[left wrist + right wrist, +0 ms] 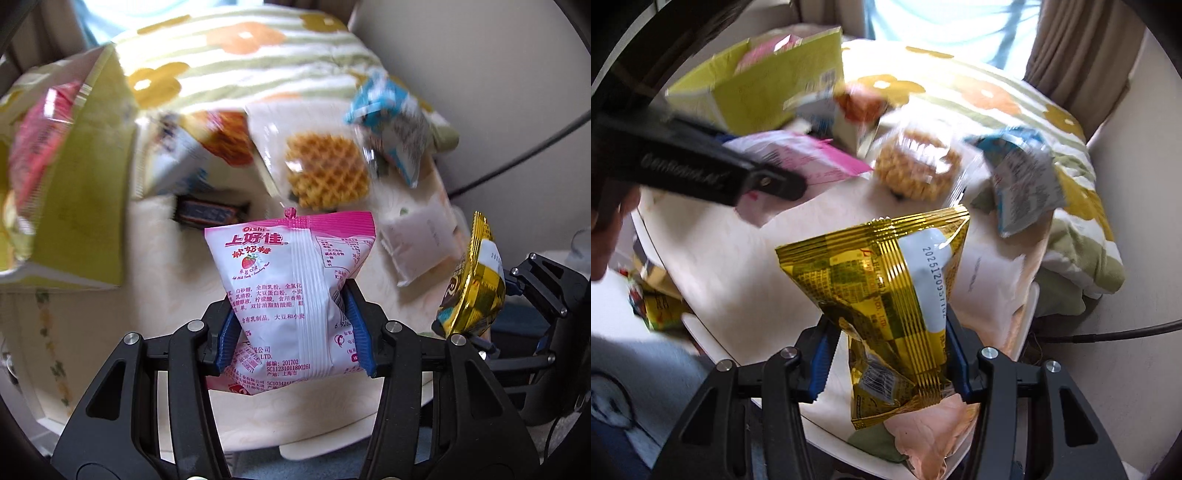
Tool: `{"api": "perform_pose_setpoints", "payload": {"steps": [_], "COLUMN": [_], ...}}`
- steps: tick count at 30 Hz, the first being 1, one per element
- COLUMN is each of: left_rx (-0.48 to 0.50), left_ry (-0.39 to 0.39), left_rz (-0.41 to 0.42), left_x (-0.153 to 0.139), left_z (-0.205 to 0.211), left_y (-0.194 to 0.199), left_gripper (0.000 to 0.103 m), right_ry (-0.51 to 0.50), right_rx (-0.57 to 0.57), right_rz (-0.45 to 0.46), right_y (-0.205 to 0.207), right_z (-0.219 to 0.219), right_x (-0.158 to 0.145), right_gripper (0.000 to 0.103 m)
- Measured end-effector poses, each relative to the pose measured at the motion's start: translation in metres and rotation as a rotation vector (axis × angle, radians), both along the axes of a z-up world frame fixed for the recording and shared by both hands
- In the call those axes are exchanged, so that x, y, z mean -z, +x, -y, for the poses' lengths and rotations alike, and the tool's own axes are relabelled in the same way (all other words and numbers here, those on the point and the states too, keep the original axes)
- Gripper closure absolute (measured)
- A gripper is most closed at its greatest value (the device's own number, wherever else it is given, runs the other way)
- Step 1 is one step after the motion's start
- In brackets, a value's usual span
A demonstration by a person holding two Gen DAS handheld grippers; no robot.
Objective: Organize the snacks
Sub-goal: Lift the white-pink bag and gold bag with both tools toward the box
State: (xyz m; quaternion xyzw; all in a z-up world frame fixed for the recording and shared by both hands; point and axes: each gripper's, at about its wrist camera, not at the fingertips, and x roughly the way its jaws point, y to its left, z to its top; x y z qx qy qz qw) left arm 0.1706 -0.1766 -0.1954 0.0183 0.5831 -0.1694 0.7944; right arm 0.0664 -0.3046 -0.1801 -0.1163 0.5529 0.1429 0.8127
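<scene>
Snacks are split between my claws and the table (720, 251): my left claw (295, 325) pinches the pink candy bag (291, 273) by its lower half, lifted clear of the table — my right claw (890, 354) clamps the gold packet (882, 273) the same way. Beyond them lie a waffle pack (325, 170), a blue packet (391, 125) to the right, and a green box (77, 184) far left.
</scene>
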Motion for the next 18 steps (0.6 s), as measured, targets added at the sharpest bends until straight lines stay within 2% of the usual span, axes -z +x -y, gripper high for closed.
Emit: {"api": "perform_pose_setpoints", "payload": {"steps": [10,15,18], "left_rx": [-0.099,-0.135,-0.151], "left_ry": [-0.076,-0.082,-0.079], "left_rz": [0.174,0.239,0.250], "left_x": [-0.095,-0.122,-0.127], "left_z": [-0.071,-0.122,-0.156], "left_y": [0.012,0.034,0.052], "left_gripper": [0.055,0.055,0.055], "right_ry": [0.019,0.044,0.052], "right_rx": [0.010,-0.007,-0.009], "right_rz": [0.134,0.166,0.184], "right_y": [0.038,0.068,0.090], "right_z": [-0.035,-0.070,-0.100], "right_x": [-0.071,-0.098,-0.110], "right_gripper": [0.055,0.055,0.055]}}
